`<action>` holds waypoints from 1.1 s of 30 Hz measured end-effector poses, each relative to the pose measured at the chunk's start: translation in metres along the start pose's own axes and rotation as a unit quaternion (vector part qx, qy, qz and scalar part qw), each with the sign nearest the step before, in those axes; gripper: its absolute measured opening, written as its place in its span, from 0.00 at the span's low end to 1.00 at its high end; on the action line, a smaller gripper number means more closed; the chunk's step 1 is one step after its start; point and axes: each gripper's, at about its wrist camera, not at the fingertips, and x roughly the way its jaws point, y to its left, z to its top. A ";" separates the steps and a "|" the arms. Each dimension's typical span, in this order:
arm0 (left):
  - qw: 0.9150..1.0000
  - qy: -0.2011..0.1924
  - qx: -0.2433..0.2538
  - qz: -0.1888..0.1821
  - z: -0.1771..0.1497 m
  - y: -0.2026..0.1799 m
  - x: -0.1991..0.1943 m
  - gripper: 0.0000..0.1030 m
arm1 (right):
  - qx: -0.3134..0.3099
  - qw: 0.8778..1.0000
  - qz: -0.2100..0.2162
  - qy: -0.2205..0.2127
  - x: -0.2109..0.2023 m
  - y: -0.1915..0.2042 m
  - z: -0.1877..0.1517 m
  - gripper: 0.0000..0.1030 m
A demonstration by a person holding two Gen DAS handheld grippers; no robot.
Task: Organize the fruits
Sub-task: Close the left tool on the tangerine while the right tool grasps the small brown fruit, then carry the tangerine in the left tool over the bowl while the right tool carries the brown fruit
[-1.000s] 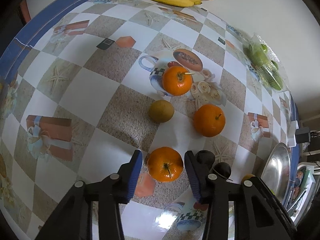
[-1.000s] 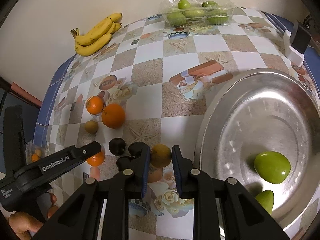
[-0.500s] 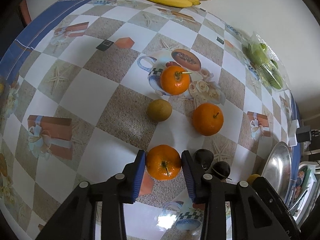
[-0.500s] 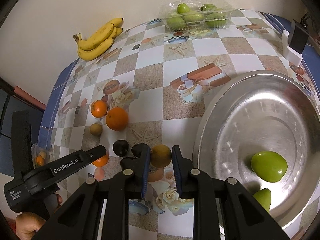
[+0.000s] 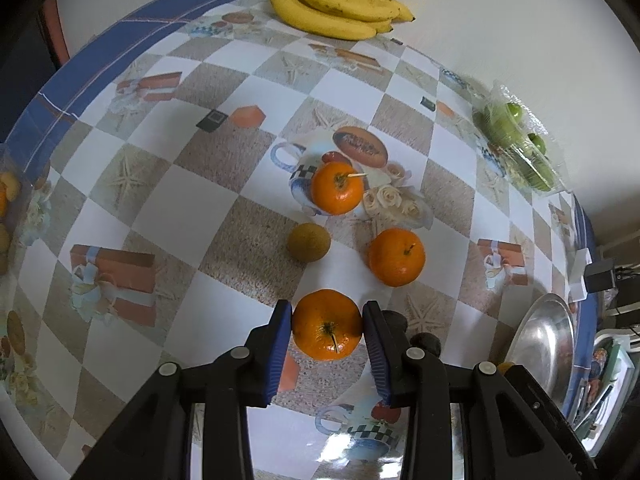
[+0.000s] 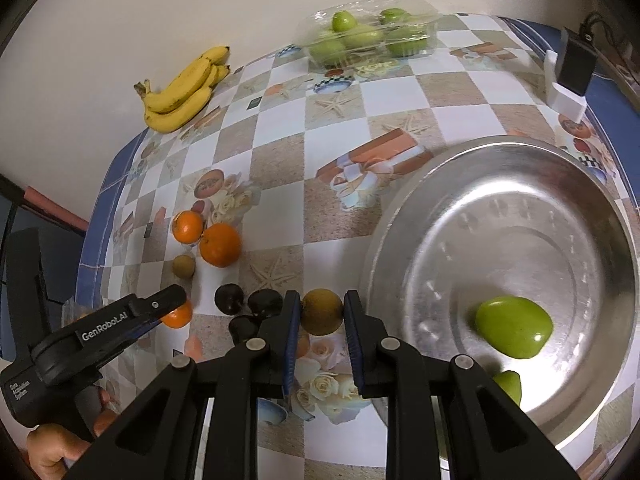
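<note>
While left gripper clamps orange — right gripper | brown fruit pinched.

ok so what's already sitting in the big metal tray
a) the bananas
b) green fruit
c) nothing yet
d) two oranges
b: in the right wrist view the metal tray holds a green fruit, with a second green one partly hidden behind the right gripper; the bananas lie back by the wall.
</note>
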 end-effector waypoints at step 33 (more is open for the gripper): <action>0.971 -0.014 0.234 -0.042 -0.084 -0.181 -0.012 0.38 | 0.170 0.980 -0.071 -0.075 -0.068 -0.156 0.005 0.22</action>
